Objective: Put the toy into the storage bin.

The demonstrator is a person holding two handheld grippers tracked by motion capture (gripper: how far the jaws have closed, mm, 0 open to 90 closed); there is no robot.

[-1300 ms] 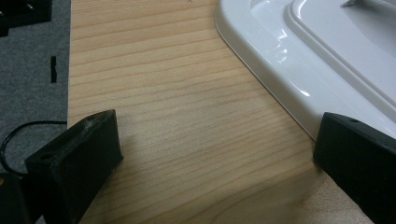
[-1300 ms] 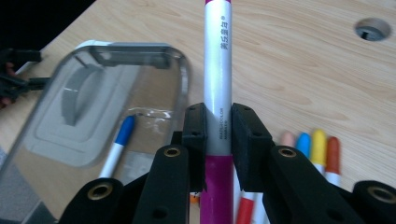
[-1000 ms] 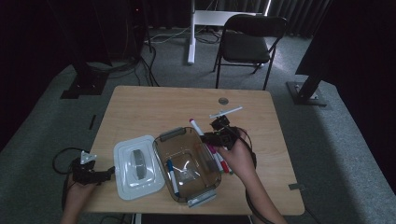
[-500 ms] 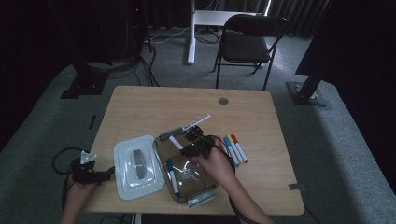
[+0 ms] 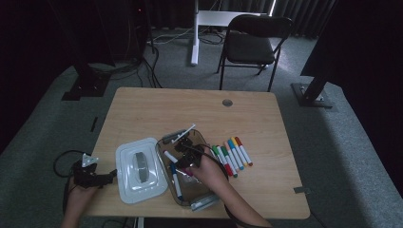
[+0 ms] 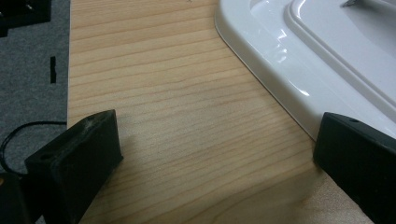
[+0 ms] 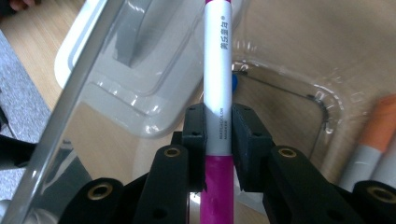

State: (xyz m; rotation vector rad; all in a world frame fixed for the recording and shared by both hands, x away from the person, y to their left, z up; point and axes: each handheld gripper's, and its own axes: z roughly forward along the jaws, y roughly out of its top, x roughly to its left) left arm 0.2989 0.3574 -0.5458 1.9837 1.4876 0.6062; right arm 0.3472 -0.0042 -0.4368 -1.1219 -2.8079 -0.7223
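My right gripper [image 7: 218, 135] is shut on a white marker with a magenta cap [image 7: 218, 70], pinched across its barrel. It hangs over the clear plastic container [image 5: 205, 142], where the right gripper [image 5: 187, 154] sits at the near middle of the table. A blue-capped marker [image 5: 176, 184] lies inside the container. The white lid [image 5: 140, 168] lies flat just left of the container. My left gripper [image 5: 92, 176] rests at the table's front left corner. Its jaws stand open over bare wood [image 6: 210, 154], with the lid's edge [image 6: 299, 70] beside one jaw.
Several coloured markers [image 5: 233, 156] lie in a row on the table right of the container. An orange-capped marker [image 7: 378, 133] shows at the right of the right gripper view. A black folding chair [image 5: 252, 45] stands beyond the table's far edge.
My right gripper has carried the magenta marker leftward and down, from beside the marker row to over the container. The left gripper has stayed put.
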